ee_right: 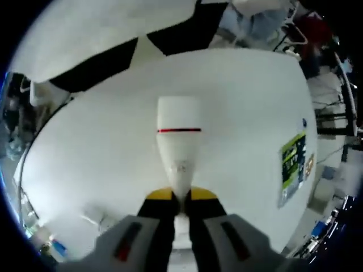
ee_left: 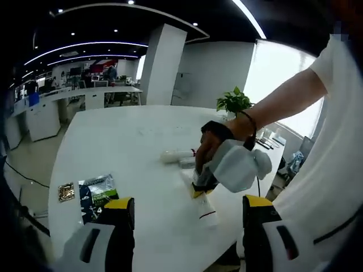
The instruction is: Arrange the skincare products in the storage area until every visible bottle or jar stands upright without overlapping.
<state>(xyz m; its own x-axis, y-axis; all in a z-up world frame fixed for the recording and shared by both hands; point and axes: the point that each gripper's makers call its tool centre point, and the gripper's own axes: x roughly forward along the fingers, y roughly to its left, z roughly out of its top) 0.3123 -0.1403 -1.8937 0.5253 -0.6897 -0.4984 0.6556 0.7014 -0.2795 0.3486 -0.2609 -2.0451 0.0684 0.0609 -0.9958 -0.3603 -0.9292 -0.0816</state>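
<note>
White worktop (ee_left: 142,136) carries a tube (ee_right: 178,144) pinched by the right gripper (ee_right: 181,203), its tail hidden; left gripper (ee_left: 187,215) gapes empty beside sachets (ee_left: 96,192).

Open-plan office, long white desks (ee_left: 85,93) with monitors in back, curved ceiling light strips (ee_left: 85,45), square white column (ee_left: 161,65), potted plant (ee_left: 233,103) by bright window (ee_left: 278,73), big white table (ee_left: 130,141)
</note>
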